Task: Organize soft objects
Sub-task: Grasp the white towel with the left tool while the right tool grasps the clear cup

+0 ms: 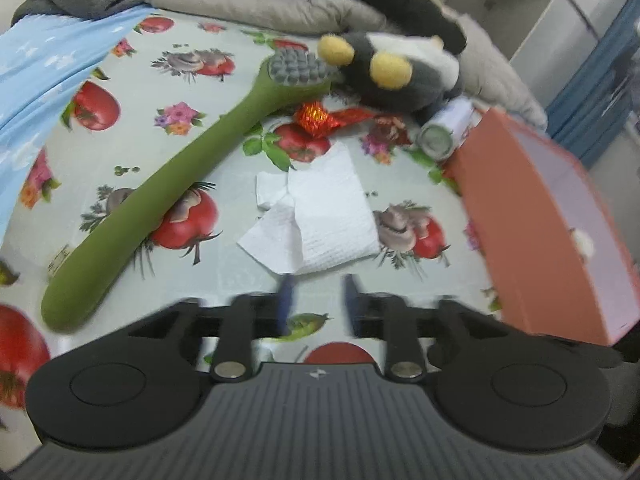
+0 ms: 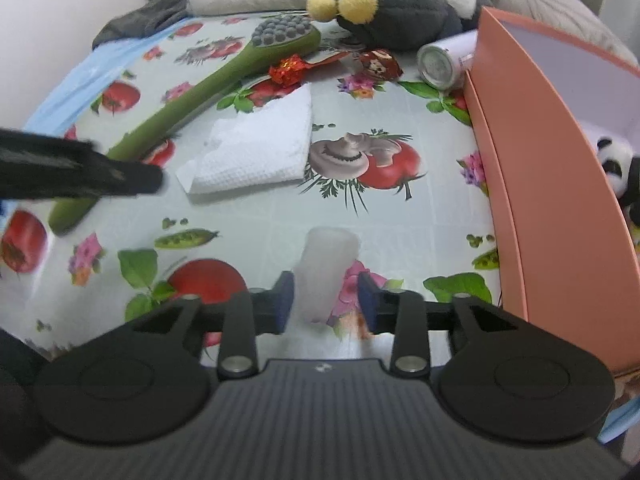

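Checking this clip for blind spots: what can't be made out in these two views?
- Panda, right wrist view: mostly hidden behind the box wall.
- Pale object between the right tongs: blurred, unidentifiable; contact unclear.
- Left tongs, left wrist view: motion-blurred.
- Plush: its far end is hidden under dark cloth.

The right tool (image 2: pixel 326 300) hovers with jaws parted around a pale translucent roll (image 2: pixel 326 268) lying on the table (image 2: pixel 256 216), beside the pink box (image 2: pixel 560 200).

Black tool (image 1: pixel 318 298) body, ribbed grey housing, silver pivot screws, blue finger pads (image 1: pixel 286 296)
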`<control>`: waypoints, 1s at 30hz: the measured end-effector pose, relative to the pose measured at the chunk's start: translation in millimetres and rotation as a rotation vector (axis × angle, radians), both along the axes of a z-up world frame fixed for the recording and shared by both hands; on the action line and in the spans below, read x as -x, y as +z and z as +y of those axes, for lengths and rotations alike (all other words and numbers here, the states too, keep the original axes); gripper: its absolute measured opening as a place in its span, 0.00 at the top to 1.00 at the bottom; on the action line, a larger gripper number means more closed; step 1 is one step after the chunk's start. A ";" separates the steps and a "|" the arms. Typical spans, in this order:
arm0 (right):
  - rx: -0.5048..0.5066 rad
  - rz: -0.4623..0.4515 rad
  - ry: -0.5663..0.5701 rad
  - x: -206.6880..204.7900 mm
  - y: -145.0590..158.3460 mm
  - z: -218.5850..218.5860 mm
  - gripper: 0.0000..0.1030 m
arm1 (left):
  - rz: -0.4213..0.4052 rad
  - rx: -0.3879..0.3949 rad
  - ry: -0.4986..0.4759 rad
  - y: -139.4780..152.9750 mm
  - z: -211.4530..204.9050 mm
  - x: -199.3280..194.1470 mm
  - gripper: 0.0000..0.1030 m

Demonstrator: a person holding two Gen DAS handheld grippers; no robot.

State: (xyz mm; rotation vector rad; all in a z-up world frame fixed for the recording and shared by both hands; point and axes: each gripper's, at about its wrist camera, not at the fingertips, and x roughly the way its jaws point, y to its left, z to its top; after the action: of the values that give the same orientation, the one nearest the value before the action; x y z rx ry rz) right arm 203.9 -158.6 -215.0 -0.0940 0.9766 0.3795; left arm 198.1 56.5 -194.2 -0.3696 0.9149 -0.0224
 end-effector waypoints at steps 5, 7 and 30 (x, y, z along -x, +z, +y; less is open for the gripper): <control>-0.044 0.006 -0.030 -7.0 -3.6 -3.2 0.47 | 0.025 -0.054 -0.047 -11.6 -10.9 -32.0 0.37; -0.029 0.012 -0.029 -10.5 -11.2 0.1 0.47 | 0.026 -0.069 -0.072 -15.5 -14.6 -45.7 0.33; 0.016 -0.024 -0.071 -28.7 -14.3 -14.5 0.71 | 0.134 -0.298 -0.282 -54.6 -53.7 -113.3 0.15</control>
State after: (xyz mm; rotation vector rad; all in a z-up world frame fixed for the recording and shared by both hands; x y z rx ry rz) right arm 232.7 -173.2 -229.3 -0.0775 0.9567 0.3046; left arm 311.4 2.8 -248.7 0.0369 1.0804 -0.1199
